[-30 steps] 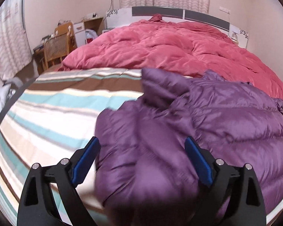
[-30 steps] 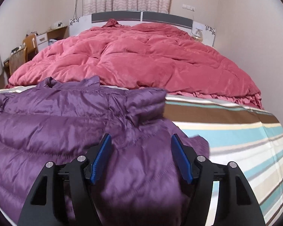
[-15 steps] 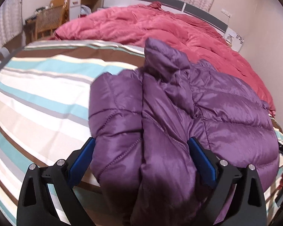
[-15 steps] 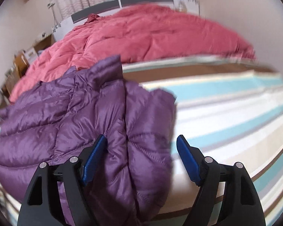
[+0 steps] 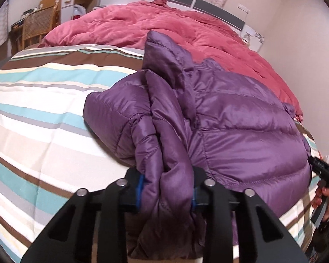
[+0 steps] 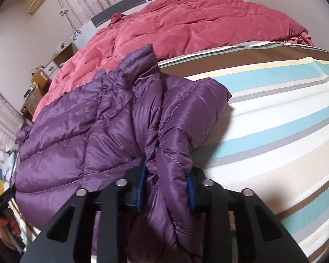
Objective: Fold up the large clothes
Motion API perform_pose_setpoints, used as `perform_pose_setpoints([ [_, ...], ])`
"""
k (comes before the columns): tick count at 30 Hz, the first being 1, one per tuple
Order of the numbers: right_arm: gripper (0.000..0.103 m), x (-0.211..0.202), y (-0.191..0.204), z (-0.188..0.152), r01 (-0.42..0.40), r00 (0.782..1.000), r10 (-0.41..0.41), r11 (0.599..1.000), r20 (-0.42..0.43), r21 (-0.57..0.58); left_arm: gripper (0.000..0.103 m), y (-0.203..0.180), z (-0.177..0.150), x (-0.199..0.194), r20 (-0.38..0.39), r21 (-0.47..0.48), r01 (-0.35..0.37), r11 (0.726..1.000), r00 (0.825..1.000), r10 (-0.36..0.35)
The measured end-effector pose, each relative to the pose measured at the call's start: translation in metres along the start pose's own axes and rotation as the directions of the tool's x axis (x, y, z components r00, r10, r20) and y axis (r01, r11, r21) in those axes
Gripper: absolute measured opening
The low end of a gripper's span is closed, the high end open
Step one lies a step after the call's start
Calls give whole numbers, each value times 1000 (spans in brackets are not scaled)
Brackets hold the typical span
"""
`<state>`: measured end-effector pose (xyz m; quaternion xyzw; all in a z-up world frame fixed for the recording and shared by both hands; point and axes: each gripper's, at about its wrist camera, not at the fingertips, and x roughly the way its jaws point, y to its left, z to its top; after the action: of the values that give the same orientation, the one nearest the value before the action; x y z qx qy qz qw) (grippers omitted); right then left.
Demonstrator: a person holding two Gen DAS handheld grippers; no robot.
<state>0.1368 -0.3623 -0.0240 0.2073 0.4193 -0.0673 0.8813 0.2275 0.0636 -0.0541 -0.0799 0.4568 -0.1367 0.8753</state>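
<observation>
In the left wrist view, our left gripper (image 5: pixel 166 189) has just closed, pinching a bunched fold of the purple jacket (image 5: pixel 230 118) lying on the striped sheet (image 5: pixel 43 109), below the red quilt (image 5: pixel 164 28). In the right wrist view, our right gripper (image 6: pixel 165 189) has likewise just closed on the jacket's (image 6: pixel 87 122) near edge; it looks light, puffy and slippery, so we judge thick seamed folds the safest hold.

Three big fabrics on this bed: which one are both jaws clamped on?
The purple puffer jacket, bunched between the jaws of the left gripper and right gripper. The pink comforter lies behind it, and the striped sheet lies beneath, ungripped.
</observation>
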Motion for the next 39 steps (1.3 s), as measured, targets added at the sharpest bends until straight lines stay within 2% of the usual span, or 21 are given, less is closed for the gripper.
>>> perform_pose_setpoints([
  [7, 24, -33, -8, -25, -34, 999, 33, 999, -24, -39, 24, 0, -31, -31, -19, 15, 48, 999, 999, -48],
  [15, 24, -80, -29, -72, -72, 997, 72, 997, -27, 7, 24, 2, -79, -69, -27, -7, 117, 993, 993, -117],
  [20, 24, -102, -37, -101, -73, 997, 74, 997, -24, 26, 24, 4, -107, -90, -25, -37, 153, 988, 988, -154],
  [25, 24, -119, -39, -124, -57, 998, 57, 998, -8, 14, 25, 5, -128, -106, -16, -23, 158, 987, 987, -158],
  [28, 27, -120, -39, -130, -41, 999, 41, 999, 16, 11, 35, 7, -133, -107, 7, -34, 142, 989, 990, -142],
  [30, 31, -123, -42, -130, -47, 998, 46, 998, 30, 45, 52, 12, -134, -107, 21, -69, 153, 986, 988, -152],
  [34, 34, -140, -46, -133, -19, 997, 12, 995, 78, 96, 60, 17, -141, -108, 50, -102, 172, 980, 985, -168],
  [36, 34, -153, -47, -133, 18, 993, -30, 994, 111, 112, 65, 19, -144, -108, 62, -122, 183, 975, 982, -177],
  [39, 34, -176, -39, -131, 104, 972, -126, 988, 200, 117, 67, 22, -146, -105, 81, -160, 198, 967, 979, -186],
])
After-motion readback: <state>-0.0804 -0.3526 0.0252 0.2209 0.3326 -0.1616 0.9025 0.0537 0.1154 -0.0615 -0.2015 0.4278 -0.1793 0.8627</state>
